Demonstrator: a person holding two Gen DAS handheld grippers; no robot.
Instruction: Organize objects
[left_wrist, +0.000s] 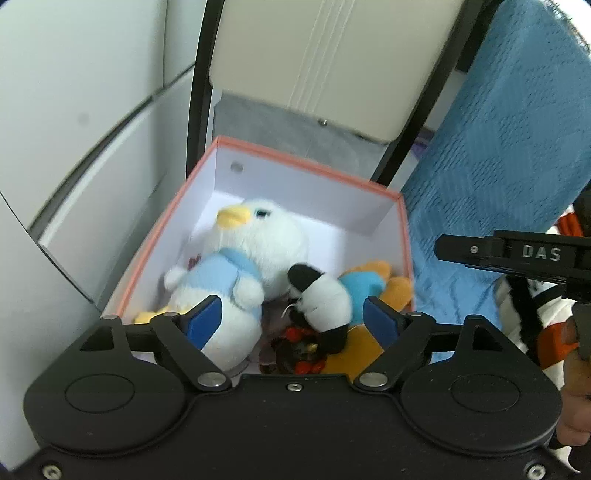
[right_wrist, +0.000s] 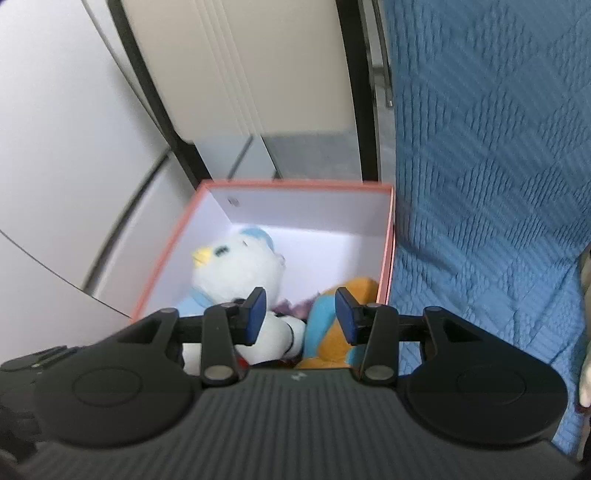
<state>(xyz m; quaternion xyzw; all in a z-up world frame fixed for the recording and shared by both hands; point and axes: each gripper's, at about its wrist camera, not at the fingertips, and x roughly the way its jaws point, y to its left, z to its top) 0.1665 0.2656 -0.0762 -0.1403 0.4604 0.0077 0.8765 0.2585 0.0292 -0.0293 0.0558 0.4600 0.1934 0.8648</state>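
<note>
**Q:** Plush toys, where are they all sitting right now?

**A:** All inside the pink-rimmed box (left_wrist: 258, 147). The big white duck (left_wrist: 266, 236) with the yellow beak and light blue outfit lies along the left side, head toward the far wall. A small black and white panda (left_wrist: 325, 299) sits just beside it, touching its belly. On the right there's an orange and blue plush (left_wrist: 373, 280) tucked against the box's right wall. Under the panda there's some dark stuff with red bits, too blurry to name.

**Q:** And the claws, holding anything?

**A:** Nope. The left claw (left_wrist: 293, 321) hangs above the box with its blue pads spread wide, nothing pinched, toys just showing in the gap below. The right claw (right_wrist: 301, 317) is narrower, about half spread, also gripping nothing; through it you see the duck (right_wrist: 236, 266) and the orange and blue plush (right_wrist: 332, 321) down in the box (right_wrist: 295, 184).

**Q:** What's around the box?

**A:** A blue quilted blanket (left_wrist: 498, 166) right against its right side, a chair (left_wrist: 332, 55) with a cream back and black frame behind it, and white panels on the left.
</note>
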